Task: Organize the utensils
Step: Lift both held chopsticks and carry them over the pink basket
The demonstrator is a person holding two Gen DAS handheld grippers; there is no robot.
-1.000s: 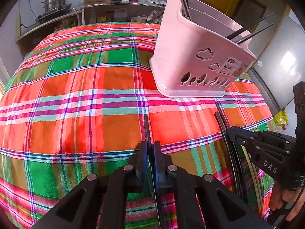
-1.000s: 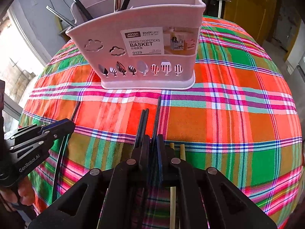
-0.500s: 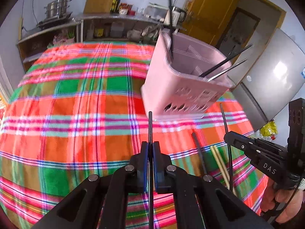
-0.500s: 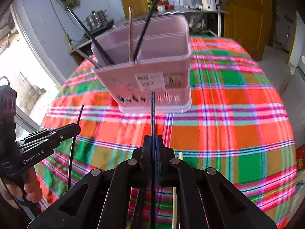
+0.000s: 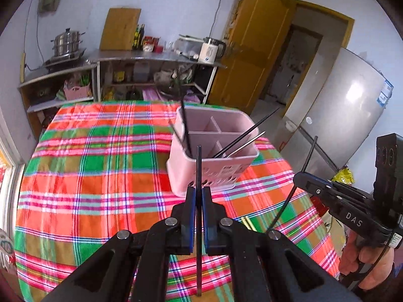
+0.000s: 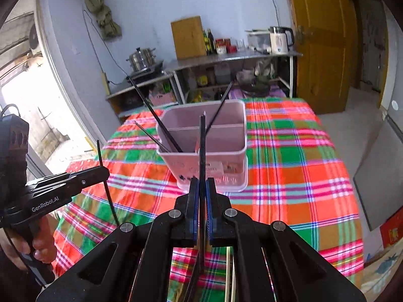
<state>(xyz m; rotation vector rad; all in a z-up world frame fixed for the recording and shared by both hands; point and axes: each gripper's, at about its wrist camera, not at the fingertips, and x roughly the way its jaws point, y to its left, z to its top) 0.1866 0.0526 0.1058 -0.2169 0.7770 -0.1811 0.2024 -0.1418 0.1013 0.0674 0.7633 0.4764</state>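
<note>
A pink divided utensil basket (image 5: 214,166) (image 6: 214,156) stands on the plaid tablecloth, with several black and metal chopsticks leaning in its compartments. My left gripper (image 5: 199,191) is shut on a black chopstick (image 5: 199,166), held up in the air in front of the basket. My right gripper (image 6: 202,183) is shut on another black chopstick (image 6: 202,146), also raised before the basket. Each gripper shows in the other's view, the right one (image 5: 302,176) and the left one (image 6: 103,171), each with its stick upright.
Pale wooden chopsticks (image 5: 248,224) (image 6: 228,274) lie on the cloth near the front edge. The round table (image 5: 75,176) drops off on all sides. Kitchen shelves (image 5: 151,60), a yellow door (image 5: 254,50) and a fridge (image 5: 340,115) stand behind.
Both grippers have lifted their black chopsticks off the cloth and risen well above the table. The basket now appears lower and farther, seen from above.
</note>
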